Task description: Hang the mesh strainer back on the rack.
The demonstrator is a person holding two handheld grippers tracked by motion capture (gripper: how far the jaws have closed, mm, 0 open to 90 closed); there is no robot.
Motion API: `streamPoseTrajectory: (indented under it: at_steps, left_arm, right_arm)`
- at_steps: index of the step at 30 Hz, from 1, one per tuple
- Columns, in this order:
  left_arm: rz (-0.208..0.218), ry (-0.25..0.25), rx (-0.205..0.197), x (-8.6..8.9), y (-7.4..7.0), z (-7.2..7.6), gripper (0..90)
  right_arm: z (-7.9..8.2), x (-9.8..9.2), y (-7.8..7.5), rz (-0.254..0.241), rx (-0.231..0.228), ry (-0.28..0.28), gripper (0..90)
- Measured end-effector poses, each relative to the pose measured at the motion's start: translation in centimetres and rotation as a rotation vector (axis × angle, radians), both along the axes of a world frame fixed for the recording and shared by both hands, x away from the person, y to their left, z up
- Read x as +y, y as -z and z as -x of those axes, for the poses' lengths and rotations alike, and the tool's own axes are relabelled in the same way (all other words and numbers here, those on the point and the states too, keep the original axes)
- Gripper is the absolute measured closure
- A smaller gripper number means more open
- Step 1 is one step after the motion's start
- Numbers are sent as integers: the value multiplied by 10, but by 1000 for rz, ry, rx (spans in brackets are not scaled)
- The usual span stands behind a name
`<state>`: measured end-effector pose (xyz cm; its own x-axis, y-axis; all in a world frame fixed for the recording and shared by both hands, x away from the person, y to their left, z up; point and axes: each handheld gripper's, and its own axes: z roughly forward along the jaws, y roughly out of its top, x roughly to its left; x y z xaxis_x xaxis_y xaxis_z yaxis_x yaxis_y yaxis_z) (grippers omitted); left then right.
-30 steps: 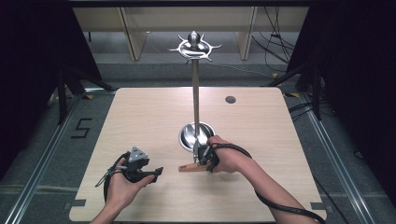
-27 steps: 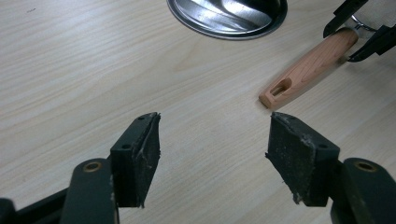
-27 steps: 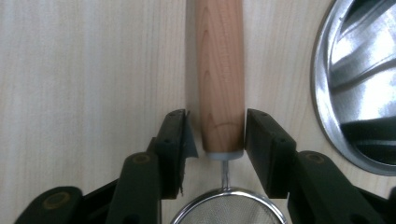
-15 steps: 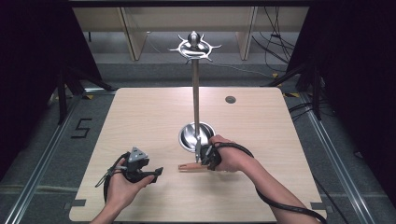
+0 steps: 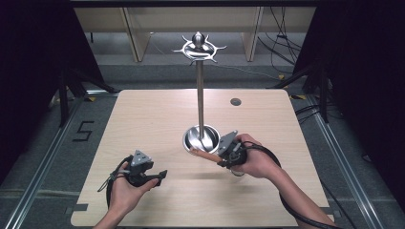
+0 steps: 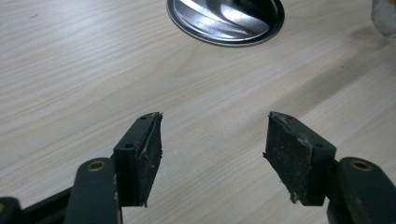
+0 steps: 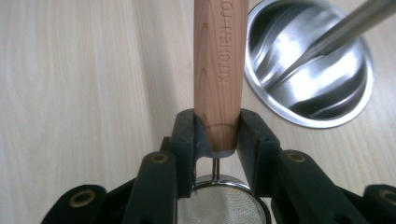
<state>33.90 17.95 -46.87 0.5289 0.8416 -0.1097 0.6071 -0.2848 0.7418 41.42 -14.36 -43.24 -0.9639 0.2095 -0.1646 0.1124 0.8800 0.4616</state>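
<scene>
At the left, near edge of the table [image 5: 143, 114], the left gripper [image 5: 160, 177] rests low with its jaws spread apart and nothing between them; in the left gripper view its black pads [image 6: 144, 154] frame only bare wood, with the rim of the steel dish [image 6: 226, 21] farther off. It can stay parked there, out of the way. To its right, near the middle of the table, stands the rack: a round steel base [image 5: 201, 137], an upright pole [image 5: 200, 95] and a crown of hooks [image 5: 198, 47] high at the far end. Right of the base, the right gripper [image 5: 223, 156] is clamped on a small strainer's wooden handle [image 7: 220, 70], having just closed on it, and it grips the handle at the end next to the mesh bowl [image 7: 219, 205], which sits back between the gripper's arms. The likely step is lifting the strainer toward a hook, so it pays to keep the squeeze steady, raise it clear of the base, and turn the wrist slowly, since a grip this close to the bowl leaves a long free end that could knock the pole. The strainer's long axis runs roughly level and left to right, handle tip pointing left toward the base, bowl toward the person's right hand [image 5: 258, 162].
</scene>
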Motion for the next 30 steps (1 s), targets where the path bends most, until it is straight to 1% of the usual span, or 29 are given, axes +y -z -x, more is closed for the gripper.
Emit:
streamPoseTrajectory:
  at_steps: [1, 2, 3, 4, 5, 6, 7, 8, 9, 10, 11, 12, 14, 15, 16, 17, 18, 19, 20, 21, 22, 23, 24, 25, 26, 27, 28, 29, 30]
  left_arm:
    - [0, 0, 0, 0, 0, 0, 358]
    - [2, 0, -5, 0, 0, 0, 360]
    - [2, 3, -2, 1, -1, 0, 361]
    - [8, -3, -13, 0, -1, 0, 362]
    - [15, -9, -17, 0, -1, 0, 363]
    - [7, -13, -23, 0, -1, 0, 363]
    - [9, -16, -21, 0, -1, 0, 363]
    - [21, -15, -21, 0, -1, 0, 365]
    - [21, -15, -21, 0, -1, 0, 365]
    - [-34, 27, -3, 5, -4, -1, 366]
    - [-34, 27, -3, 5, -4, -1, 366]
    - [-28, 20, -8, 5, -4, 0, 366]
    - [-27, 19, -9, 5, -4, 0, 366]
    - [-29, 19, -10, 5, -4, 0, 366]
    - [-31, 16, -12, 4, -4, 0, 366]
    - [-31, 16, -12, 4, -4, 0, 366]
    - [15, -15, -26, 1, -2, 0, 366]
    - [15, -15, -26, 1, -2, 0, 366]
    - [21, -12, -27, 0, -3, 1, 366]
    - [21, -12, -27, 0, -3, 1, 366]
    - [14, -26, -48, 1, -3, 0, 366]
    - [14, -26, -48, 1, -3, 0, 366]
    - [-31, 6, -30, 5, -5, 0, 367]
    - [-31, 6, -30, 5, -5, 0, 367]
    - [-50, 20, -22, 7, -6, -1, 367]
    - [-50, 20, -22, 7, -6, -1, 367]
    - [-37, 12, -19, 6, -5, -1, 367]
    - [-37, 12, -19, 6, -5, -1, 367]
    - [-23, 3, -35, 5, -4, 0, 367]
  right_arm:
    - [2, -3, -2, -19, -1, 16, 699]
    - [6, -6, -2, -69, 8, 33, 699]
    - [6, -9, -4, -91, -9, 23, 699]
    - [9, -13, -6, -117, -8, 49, 699]
    - [11, -16, -7, -144, -17, 74, 699]
    - [13, -19, -9, -173, -17, 91, 699]
    - [15, -22, -11, -203, -17, 97, 699]
    - [18, -24, -13, -227, -14, 113, 699]
    - [21, -26, -14, -246, -16, 120, 699]
    - [22, -27, -15, -276, -29, 119, 699]
    - [22, -27, -15, -276, -29, 119, 699]
    - [26, -30, -17, -311, -25, 148, 699]
    - [28, -32, -18, -321, -24, 154, 699]
    - [29, -34, -19, -337, -34, 160, 699]
    - [31, -37, -20, -366, -30, 174, 699]
    - [31, -37, -20, -366, -30, 174, 699]
    - [33, -39, -22, -395, -25, 202, 699]
    - [33, -39, -22, -395, -25, 202, 699]
    - [34, -42, -23, -401, -14, 217, 699]
    - [34, -42, -23, -401, -14, 217, 699]
    - [36, -45, -25, -422, -10, 247, 699]
    - [36, -45, -25, -422, -10, 247, 699]
    - [34, -49, -26, -454, -33, 241, 699]
    - [34, -49, -26, -454, -33, 241, 699]
    - [36, -52, -28, -482, -19, 274, 699]
    - [34, -54, -29, -488, -31, 277, 699]
    - [34, -56, -31, -496, -38, 279, 699]
    - [34, -56, -31, -496, -38, 279, 699]
    - [33, -61, -34, -506, -47, 284, 699]
